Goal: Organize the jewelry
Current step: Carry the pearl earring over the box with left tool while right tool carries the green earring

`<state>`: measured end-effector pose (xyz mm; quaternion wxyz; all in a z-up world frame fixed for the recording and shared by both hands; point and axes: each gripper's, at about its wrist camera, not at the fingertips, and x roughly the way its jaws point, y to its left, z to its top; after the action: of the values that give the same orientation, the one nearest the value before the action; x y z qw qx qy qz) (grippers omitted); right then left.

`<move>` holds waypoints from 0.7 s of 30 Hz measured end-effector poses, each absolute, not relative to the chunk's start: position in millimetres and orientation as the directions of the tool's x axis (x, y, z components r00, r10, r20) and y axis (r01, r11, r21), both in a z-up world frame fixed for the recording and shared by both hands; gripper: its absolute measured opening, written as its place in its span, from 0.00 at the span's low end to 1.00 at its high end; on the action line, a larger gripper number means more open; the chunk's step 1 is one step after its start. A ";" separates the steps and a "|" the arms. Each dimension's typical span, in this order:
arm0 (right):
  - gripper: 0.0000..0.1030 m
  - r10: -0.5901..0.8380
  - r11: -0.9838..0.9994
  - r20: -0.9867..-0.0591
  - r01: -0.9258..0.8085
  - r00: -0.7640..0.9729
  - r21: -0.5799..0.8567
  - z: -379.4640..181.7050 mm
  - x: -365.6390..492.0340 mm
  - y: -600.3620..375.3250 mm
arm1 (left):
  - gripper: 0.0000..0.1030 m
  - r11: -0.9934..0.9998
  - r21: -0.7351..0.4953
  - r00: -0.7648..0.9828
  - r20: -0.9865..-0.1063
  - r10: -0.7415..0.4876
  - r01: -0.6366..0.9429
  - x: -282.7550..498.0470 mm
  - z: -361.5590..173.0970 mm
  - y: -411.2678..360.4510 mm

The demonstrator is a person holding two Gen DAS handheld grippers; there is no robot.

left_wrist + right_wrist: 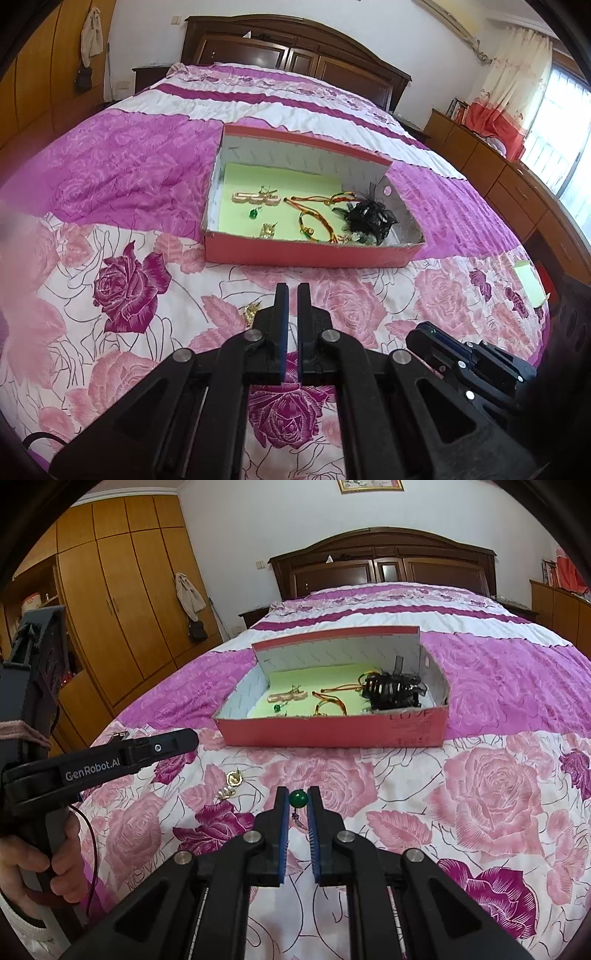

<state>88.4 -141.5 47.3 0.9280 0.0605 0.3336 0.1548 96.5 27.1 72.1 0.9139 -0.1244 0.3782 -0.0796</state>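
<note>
A: Two grippers over the flowered bedspread (461, 794). Start from the left — what have you got?

B: At the far left of the right wrist view, a hand (26, 867) grips the handle of the left gripper (293, 291). Its jaws are pressed together with nothing between them.

A: And just past it?

B: A gold earring (233, 778) lies loose on the bedspread, with a second gold piece (226, 794) close beside it. In the left wrist view one gold piece peeks out by the left finger.

A: Then the middle?

B: The right gripper (297, 798) pinches a green bead earring (298, 799) at its fingertips, lifted clear of the cover; a small dark dangle hangs under the bead.

A: Beyond that?

B: A red cardboard box (306, 254) sits on the bed, lined with pale green paper. Inside, from left: a pink hair clip (255, 199), a green gem earring (253, 213), a small gold earring (268, 229), coloured cord bracelets (314, 218), and at the right end a black lace hair piece (369, 218).

A: Far right?

B: A pale green paper (530, 284) near the bed's edge.
</note>
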 end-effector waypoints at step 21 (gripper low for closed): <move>0.11 0.298 0.955 -0.505 -0.248 0.810 0.165 80.5 131.9 -154.9 | 0.00 0.959 -0.266 0.762 -0.599 -0.244 0.098 138.1 96.5 15.2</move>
<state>131.9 -154.9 80.5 0.9503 0.0458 0.2725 0.1436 138.1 15.2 96.5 0.9322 -0.1101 0.3323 -0.0918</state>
